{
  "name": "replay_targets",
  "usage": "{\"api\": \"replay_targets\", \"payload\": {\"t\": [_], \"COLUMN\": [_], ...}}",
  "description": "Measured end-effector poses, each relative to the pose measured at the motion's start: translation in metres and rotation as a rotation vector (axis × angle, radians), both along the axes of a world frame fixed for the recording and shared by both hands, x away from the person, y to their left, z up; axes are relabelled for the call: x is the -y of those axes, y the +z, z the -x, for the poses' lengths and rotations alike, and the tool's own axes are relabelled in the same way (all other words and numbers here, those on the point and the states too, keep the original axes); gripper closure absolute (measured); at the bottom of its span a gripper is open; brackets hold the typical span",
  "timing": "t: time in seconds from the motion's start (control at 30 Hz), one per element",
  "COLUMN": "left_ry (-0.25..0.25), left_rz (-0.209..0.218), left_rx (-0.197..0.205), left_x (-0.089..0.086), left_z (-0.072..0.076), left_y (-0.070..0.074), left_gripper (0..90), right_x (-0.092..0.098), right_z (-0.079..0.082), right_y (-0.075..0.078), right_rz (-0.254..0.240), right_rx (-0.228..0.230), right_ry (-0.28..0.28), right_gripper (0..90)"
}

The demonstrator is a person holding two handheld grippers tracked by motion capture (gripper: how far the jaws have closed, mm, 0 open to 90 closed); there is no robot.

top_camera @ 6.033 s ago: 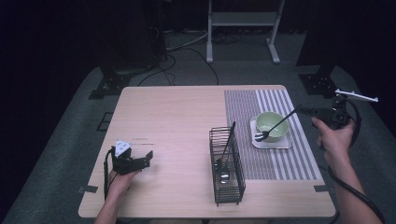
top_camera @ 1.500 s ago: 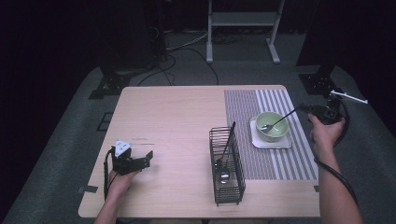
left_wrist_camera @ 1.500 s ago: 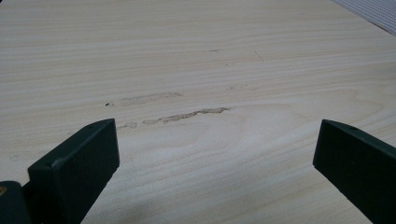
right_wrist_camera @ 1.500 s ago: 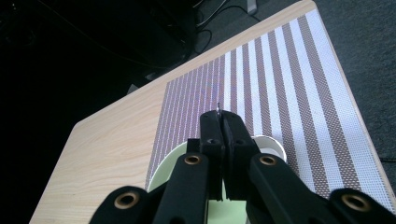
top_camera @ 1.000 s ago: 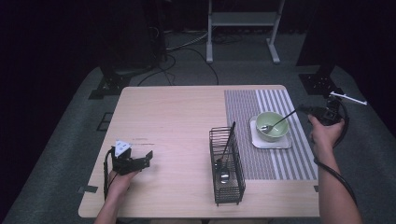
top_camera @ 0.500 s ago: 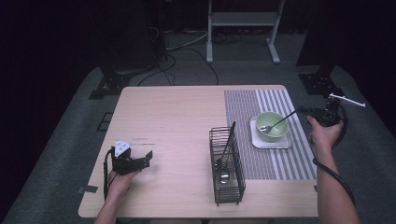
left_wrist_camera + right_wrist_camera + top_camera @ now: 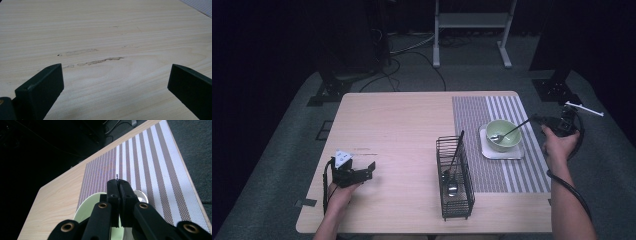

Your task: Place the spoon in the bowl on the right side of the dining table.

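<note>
Spoon (image 7: 508, 133) in bowl (image 7: 503, 135), handle in right gripper (image 7: 534, 119)

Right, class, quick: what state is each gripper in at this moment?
Left gripper: open, nothing between its fingers, low over the table.
Right gripper: shut on the spoon, whose bowl sits in the green bowl.

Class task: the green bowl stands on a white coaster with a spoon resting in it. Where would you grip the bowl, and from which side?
Grip the bowl at its bare rim nearest the table's front edge, fingers coming down from above, one inside and one outside the wall. The spoon leans over the far right rim toward the right gripper, which is shut on its handle, so that side is blocked.
</note>
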State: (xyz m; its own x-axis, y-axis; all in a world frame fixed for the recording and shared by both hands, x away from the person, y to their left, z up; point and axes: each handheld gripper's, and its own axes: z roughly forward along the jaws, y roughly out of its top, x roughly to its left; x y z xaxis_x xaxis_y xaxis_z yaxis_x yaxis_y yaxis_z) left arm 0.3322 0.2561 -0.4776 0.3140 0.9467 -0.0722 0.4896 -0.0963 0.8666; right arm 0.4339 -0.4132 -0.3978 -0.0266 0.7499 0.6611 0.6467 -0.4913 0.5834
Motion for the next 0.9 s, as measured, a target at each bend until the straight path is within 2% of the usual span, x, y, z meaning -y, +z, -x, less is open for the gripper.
{"api": "replay_targets", "payload": {"t": [0.37,0.9], "left_ry": [0.001,0.001], "left_rz": [-0.001,-0.002], "left_rx": [-0.001,0.001], "left_x": [0.000,0.000], "left_z": [0.000,0.000], "left_y": [0.000,0.000], "left_gripper": [0.0,0.0], "right_x": [0.006,0.011], "right_z": [0.003,0.004], "right_y": [-0.008,-0.014], "right_rz": [-0.016,-0.010], "right_rx": [-0.012,-0.030], "right_ry": [-0.018,-0.025], "right_gripper": [85.4,85.5]}}
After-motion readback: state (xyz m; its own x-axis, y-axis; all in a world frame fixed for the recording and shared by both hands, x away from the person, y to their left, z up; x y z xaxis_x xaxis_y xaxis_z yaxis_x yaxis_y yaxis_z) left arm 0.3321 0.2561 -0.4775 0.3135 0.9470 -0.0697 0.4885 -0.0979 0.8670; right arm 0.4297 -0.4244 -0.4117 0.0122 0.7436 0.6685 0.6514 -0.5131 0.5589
